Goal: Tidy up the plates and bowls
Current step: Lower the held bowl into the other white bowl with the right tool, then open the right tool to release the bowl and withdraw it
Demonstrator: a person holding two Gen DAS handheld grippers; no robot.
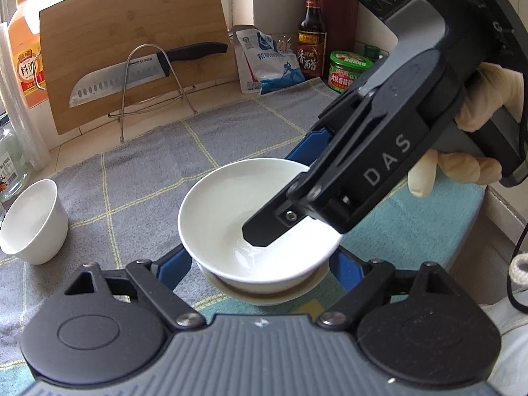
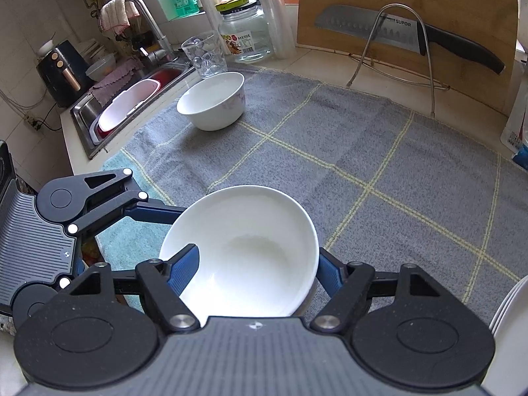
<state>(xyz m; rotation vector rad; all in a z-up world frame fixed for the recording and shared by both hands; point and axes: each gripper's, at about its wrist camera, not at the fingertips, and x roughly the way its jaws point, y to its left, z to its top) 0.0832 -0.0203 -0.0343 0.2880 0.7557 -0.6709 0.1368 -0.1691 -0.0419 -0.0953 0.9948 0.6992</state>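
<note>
A white bowl (image 1: 231,204) sits nested on a second white dish (image 1: 264,293) just in front of my left gripper (image 1: 260,264), whose blue fingers are spread wide either side of the stack. My right gripper (image 2: 257,264) straddles the bowl's rim (image 2: 241,250): one blue finger (image 2: 184,264) lies inside the bowl, the other (image 2: 330,274) outside. In the left wrist view the right gripper (image 1: 297,198) reaches into the bowl from the right. A second, deeper white bowl (image 1: 33,221) stands on the grey mat to the left; it also shows in the right wrist view (image 2: 213,102).
A grey checked mat (image 2: 379,165) covers the counter. A bamboo cutting board (image 1: 132,49) with a knife (image 1: 132,76) on a wire stand leans at the back. Bottles and jars (image 1: 312,33) line the wall. A glass (image 2: 204,54), a jar (image 2: 246,33) and the sink (image 2: 125,105) lie left. Stacked plates (image 2: 511,310) are at the right edge.
</note>
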